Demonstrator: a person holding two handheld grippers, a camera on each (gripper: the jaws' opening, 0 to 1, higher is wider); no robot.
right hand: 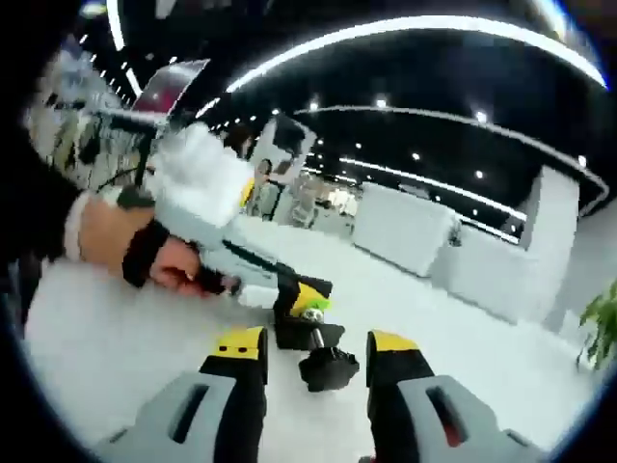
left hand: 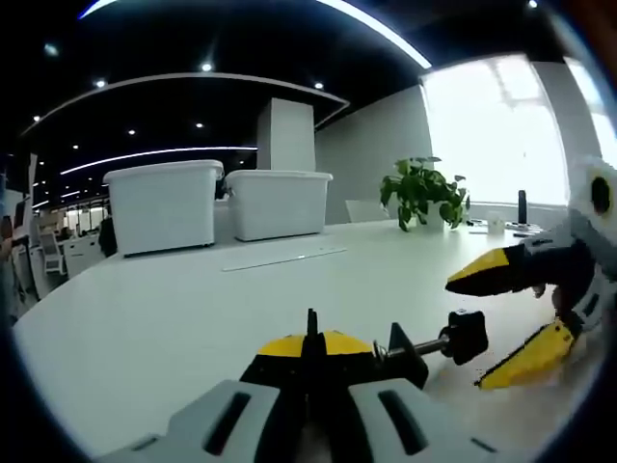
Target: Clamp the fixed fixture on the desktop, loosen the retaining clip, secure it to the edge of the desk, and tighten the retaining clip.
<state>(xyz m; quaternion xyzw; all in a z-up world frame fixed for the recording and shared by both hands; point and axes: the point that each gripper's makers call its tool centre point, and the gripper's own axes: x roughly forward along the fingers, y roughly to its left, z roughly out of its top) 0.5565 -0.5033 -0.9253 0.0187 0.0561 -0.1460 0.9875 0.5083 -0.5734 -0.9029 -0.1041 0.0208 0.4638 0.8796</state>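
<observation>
Your left tongs (left hand: 307,386) are closed on the clamp (left hand: 328,359), gripping its yellow-and-black body right at the near edge of the left gripper view. The clamp rests on the white counter (left hand: 174,309), and its threaded screw sticks out to the side, ending in a black knob (left hand: 468,335).

Just beyond that knob, your right tongs (left hand: 521,313) come in with their yellow tips spread wide, one tip above the level of the knob and one below, neither touching it as far as the view lets you judge.

In the right gripper view, your right tongs (right hand: 315,352) stand wide apart, and the knob (right hand: 329,367) of the clamp (right hand: 304,313) sits between the two yellow-tipped jaws without visible contact. Behind the clamp, your hand (right hand: 145,253) holds the left tongs (right hand: 253,280), whose tips meet the clamp's yellow body.

Farther from the clamp across the counter, a long flat pale strip (left hand: 284,258) lies on the surface. Beyond it stand two white storage bins (left hand: 166,204) side by side, and off to the side of them a green potted plant (left hand: 422,191) sits before a bright window (left hand: 501,135).
</observation>
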